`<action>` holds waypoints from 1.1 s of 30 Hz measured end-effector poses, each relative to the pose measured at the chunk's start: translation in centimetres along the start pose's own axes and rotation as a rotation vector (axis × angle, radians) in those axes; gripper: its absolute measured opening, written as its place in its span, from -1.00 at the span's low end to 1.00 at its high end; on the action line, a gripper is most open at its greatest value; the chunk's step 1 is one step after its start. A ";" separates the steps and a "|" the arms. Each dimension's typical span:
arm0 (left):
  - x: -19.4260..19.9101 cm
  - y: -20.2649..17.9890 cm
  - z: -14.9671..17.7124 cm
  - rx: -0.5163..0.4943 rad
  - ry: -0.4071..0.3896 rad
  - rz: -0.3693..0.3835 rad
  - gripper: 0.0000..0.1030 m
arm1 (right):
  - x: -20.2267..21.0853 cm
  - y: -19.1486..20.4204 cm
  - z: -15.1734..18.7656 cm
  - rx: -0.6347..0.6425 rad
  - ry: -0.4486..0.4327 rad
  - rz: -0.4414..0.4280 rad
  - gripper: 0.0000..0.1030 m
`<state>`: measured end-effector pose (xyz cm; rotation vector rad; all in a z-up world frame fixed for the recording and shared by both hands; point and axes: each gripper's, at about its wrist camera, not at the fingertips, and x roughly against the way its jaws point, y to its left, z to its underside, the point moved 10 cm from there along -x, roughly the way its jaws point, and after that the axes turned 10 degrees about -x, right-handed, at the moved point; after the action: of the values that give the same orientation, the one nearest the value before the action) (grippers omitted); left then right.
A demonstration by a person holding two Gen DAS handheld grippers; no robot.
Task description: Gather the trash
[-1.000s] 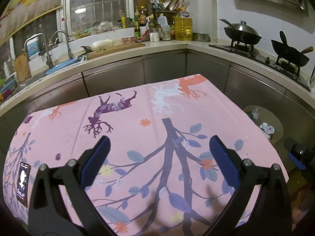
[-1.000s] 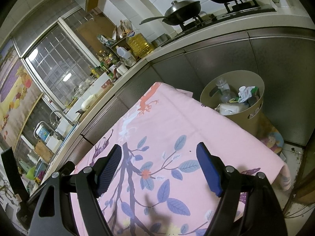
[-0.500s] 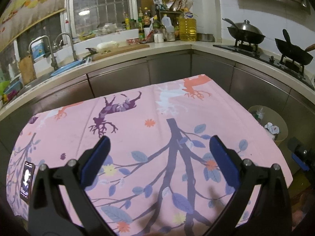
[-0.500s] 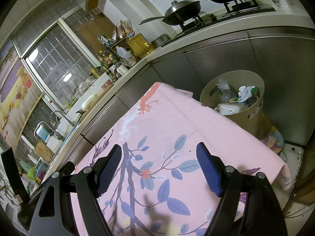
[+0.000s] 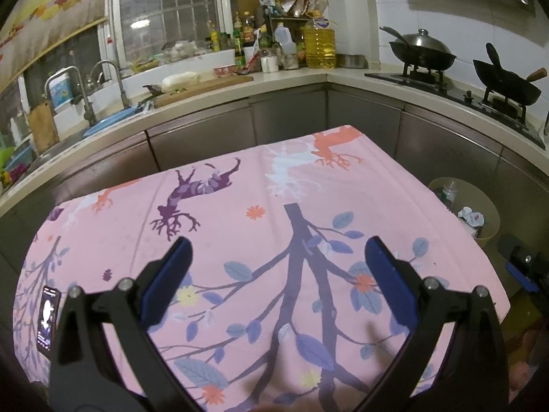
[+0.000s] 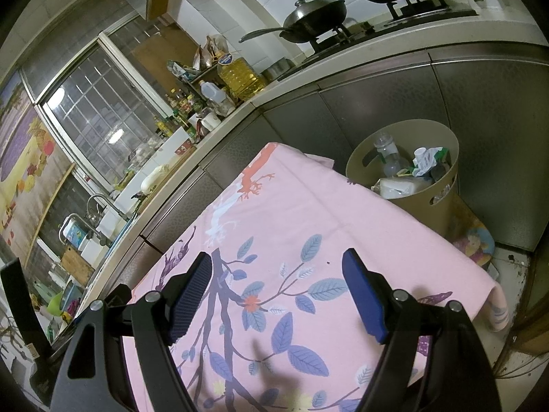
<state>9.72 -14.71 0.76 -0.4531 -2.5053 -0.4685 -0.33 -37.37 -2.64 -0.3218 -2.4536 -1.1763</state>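
Little has shifted since a second ago: only the left view drifts slightly, the right holds steady. Left gripper (image 5: 276, 261) hovers over the pink tablecloth (image 5: 260, 240), fingers spread wide, gripping nothing. Right gripper (image 6: 278, 274) likewise spread and bare. Trash bin (image 6: 446, 178), holding bottles and wrappers, stands on the floor at 2 o'clock off the table's corner. Phone (image 5: 48, 319) lies at 9 o'clock on the cloth.

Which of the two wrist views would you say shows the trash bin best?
The right wrist view: the trash bin shows its whole rim, wall and contents, a bottle and crumpled wrappers. In the left wrist view it sits small at the right edge, partly cut off by the tablecloth.
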 end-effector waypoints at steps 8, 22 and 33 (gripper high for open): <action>-0.1 0.1 0.1 0.002 0.009 0.015 0.88 | 0.0 -0.1 -0.1 0.002 0.002 -0.002 0.46; -0.1 0.1 0.1 0.000 0.010 0.016 0.88 | 0.0 -0.1 0.0 0.000 0.002 -0.002 0.46; 0.1 0.3 0.3 -0.016 0.011 0.023 0.88 | 0.0 0.0 0.1 0.000 0.000 -0.002 0.46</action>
<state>9.59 -14.26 0.66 -0.4835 -2.4853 -0.4811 -0.38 -37.35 -2.69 -0.3195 -2.4541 -1.1765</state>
